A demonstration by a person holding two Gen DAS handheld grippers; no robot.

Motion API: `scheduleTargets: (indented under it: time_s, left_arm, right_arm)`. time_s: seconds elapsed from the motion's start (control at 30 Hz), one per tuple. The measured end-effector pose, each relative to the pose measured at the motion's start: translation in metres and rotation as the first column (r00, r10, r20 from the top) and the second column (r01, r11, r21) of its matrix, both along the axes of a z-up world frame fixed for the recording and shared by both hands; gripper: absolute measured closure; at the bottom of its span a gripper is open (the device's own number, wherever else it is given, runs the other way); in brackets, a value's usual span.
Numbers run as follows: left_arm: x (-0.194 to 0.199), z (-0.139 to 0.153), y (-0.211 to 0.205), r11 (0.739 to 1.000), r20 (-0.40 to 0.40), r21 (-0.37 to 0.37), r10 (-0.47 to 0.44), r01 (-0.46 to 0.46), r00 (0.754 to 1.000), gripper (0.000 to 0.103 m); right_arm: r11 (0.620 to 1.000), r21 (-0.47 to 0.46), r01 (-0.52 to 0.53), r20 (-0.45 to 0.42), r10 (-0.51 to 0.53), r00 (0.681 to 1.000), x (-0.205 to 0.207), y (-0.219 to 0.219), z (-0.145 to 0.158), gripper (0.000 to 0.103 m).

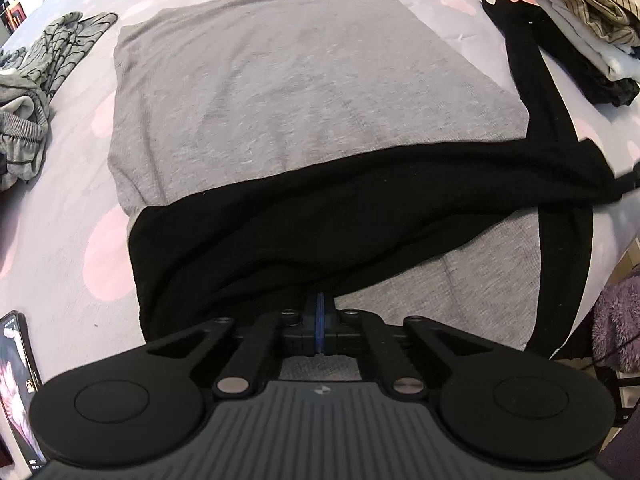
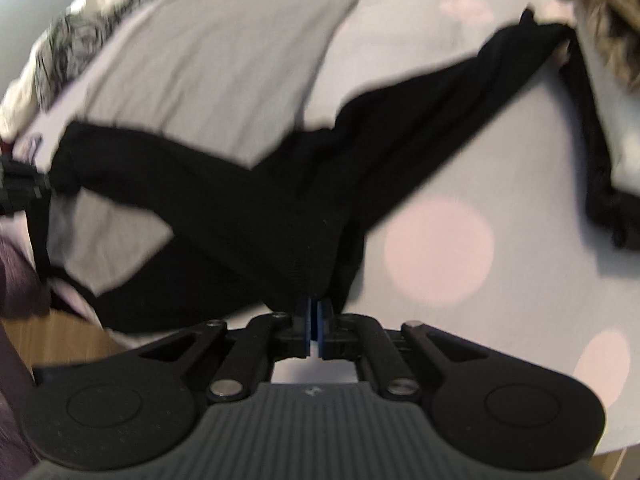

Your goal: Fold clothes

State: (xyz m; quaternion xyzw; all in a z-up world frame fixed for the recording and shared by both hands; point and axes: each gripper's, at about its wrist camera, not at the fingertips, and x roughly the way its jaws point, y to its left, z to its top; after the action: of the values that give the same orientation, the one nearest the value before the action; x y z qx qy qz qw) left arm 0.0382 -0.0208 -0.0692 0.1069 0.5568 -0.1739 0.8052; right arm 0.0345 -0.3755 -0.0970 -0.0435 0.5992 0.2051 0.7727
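A grey garment (image 1: 288,88) with black trim lies spread flat on the bed. Its black part (image 1: 320,216) is folded across the near end, and a long black sleeve (image 1: 532,80) runs away to the right. My left gripper (image 1: 319,300) is shut on the black fabric at its near edge. In the blurred right wrist view, my right gripper (image 2: 314,306) is shut on the same black fabric (image 2: 260,216), with the grey body (image 2: 224,64) beyond it. The other gripper shows at that view's left edge (image 2: 20,188).
The bedsheet (image 1: 60,208) is pale lilac with pink dots. Crumpled grey striped clothes (image 1: 36,80) lie at the left. A stack of folded clothes (image 1: 588,20) sits at the far right. A phone (image 1: 16,380) lies at the near left. The bed edge is close on the right.
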Motion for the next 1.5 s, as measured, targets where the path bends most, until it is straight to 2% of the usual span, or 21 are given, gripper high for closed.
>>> scheduleTargets:
  time_s: [0.07,0.17,0.23,0.43,0.5,0.67,0.73,0.9,1.0,1.07,1.17,1.23,1.33,1.5]
  left_arm:
    - [-0.001,0.002,-0.001,1.000,0.006,0.000,-0.006,0.006,1.000,0.103]
    - [-0.002,0.005,-0.001,1.000,0.014,-0.004,-0.019,0.019,1.000,0.103]
    - [-0.003,0.006,-0.001,1.000,0.019,-0.008,-0.022,0.022,1.000,0.103]
    - [-0.004,0.011,-0.001,1.000,0.033,-0.021,-0.022,0.023,0.999,0.103]
    - [-0.004,0.012,-0.001,1.000,0.038,-0.021,-0.021,0.022,0.999,0.103]
    - [-0.004,0.017,0.004,1.000,0.054,-0.027,-0.009,0.010,0.999,0.103]
    - [-0.004,0.021,0.009,0.999,0.063,-0.037,0.001,0.001,0.998,0.103]
    - [0.002,0.041,0.032,0.998,0.093,-0.048,0.031,-0.027,0.995,0.103]
    - [0.010,0.056,0.045,1.000,0.115,0.008,0.010,-0.011,0.993,0.103]
    - [0.017,0.063,0.048,0.995,0.140,0.086,-0.065,0.053,0.988,0.100]
    - [0.027,0.063,0.046,0.952,0.175,0.207,-0.263,0.225,0.949,0.084]
    - [0.034,0.055,0.043,0.905,0.170,0.268,-0.382,0.331,0.908,0.083]
    - [0.045,0.039,0.037,0.819,0.120,0.335,-0.527,0.466,0.841,0.083]
    - [0.065,0.012,0.038,0.720,0.040,0.358,-0.648,0.594,0.761,0.083]
  right_arm:
    - [1.000,0.006,0.005,-0.014,-0.005,1.000,-0.002,-0.003,-0.004,0.099]
    - [0.999,0.029,0.017,-0.020,-0.016,1.000,-0.004,-0.010,-0.001,0.090]
    - [0.999,0.012,0.040,0.024,-0.040,0.999,-0.005,-0.014,0.007,0.073]
    - [0.998,0.032,0.053,0.191,-0.058,0.980,-0.006,-0.016,0.028,0.074]
    - [0.999,0.029,0.038,0.203,-0.043,0.978,-0.003,-0.011,0.027,0.074]
    - [0.999,0.045,0.031,0.165,-0.038,0.986,0.011,0.000,0.014,0.075]
    - [0.999,0.045,0.031,0.167,-0.038,0.985,0.015,0.006,0.011,0.098]
    - [0.995,0.086,0.051,0.264,-0.072,0.962,0.009,0.004,0.037,0.098]
    - [0.987,0.153,0.052,0.319,-0.099,0.942,0.003,0.000,0.063,0.098]
    - [0.979,0.199,0.043,0.345,-0.111,0.932,0.001,-0.001,0.079,0.098]
    - [0.971,0.239,0.025,0.370,-0.115,0.922,-0.001,0.003,0.095,0.098]
    - [0.970,0.242,0.010,0.378,-0.104,0.920,-0.001,0.009,0.100,0.098]
    - [0.974,0.227,-0.009,0.389,-0.082,0.918,0.000,0.017,0.107,0.098]
    - [0.972,0.236,-0.020,0.407,-0.081,0.910,0.005,0.021,0.118,0.098]
